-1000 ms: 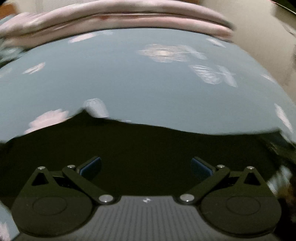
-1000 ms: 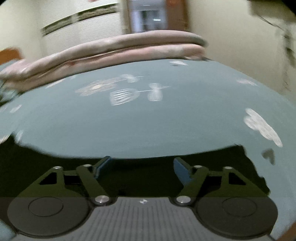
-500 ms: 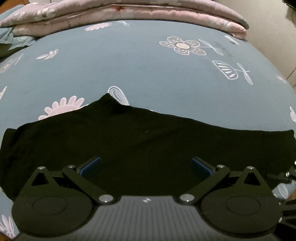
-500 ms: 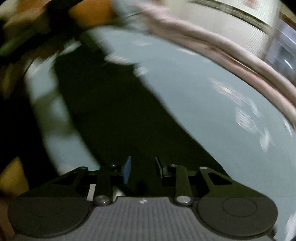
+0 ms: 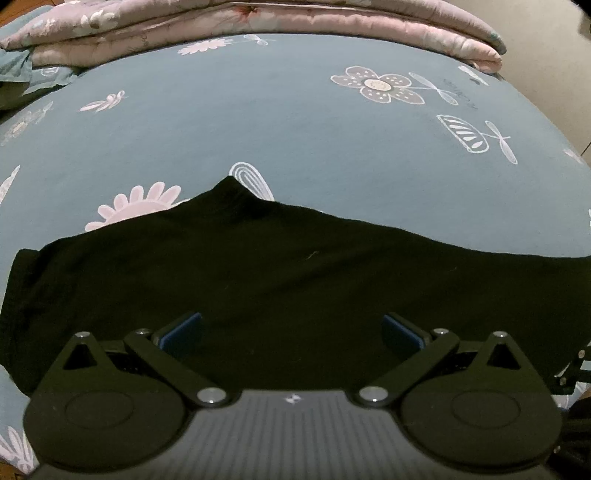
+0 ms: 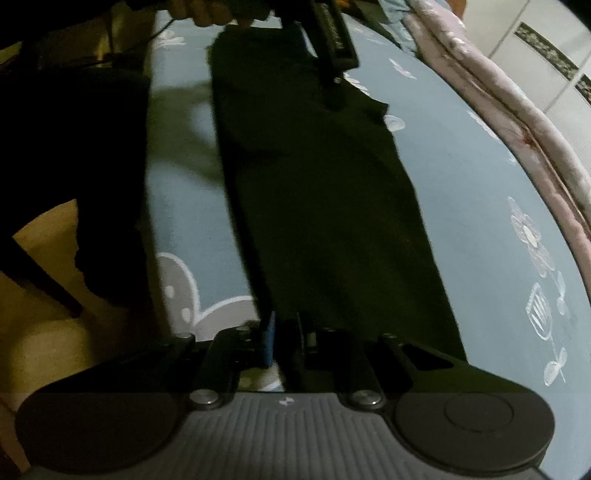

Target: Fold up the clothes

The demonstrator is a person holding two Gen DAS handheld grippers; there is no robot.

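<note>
Black garment (image 5: 295, 280) lies flat on a blue bedsheet (image 5: 280, 122) printed with white and pink flowers, filling the lower middle of the left wrist view as a wide dark band with one small peak poking up at centre. Pink quilt (image 5: 258, 22) folded along the top edge of that frame, touching the far side of the sheet.

Left gripper (image 5: 291, 328) at the bottom centre, pointing down at the garment, jaws wide apart, blue pads visible, nothing between them; cloth lies under the gap, contact with it can't be told.

Right wrist view: same garment (image 6: 325, 206) runs as a long dark strip from the bottom centre up to the top centre of the frame, bedsheet (image 6: 480, 184) on both sides, quilt (image 6: 509, 99) along the upper right. Right gripper (image 6: 284, 343) at the bottom centre, jaws narrow and closing, near end of the garment running in between them; whether the pads already press the cloth is unclear, too dark there. Only the left blue pad shows clearly.

Left gripper (image 6: 332, 88) also seen at the top of this frame, over the far end of the strip, with a hand (image 6: 210, 13) at the top edge behind it. Dark shape, unclear what, fills the left side of the frame over a yellowish floor (image 6: 44, 240).
</note>
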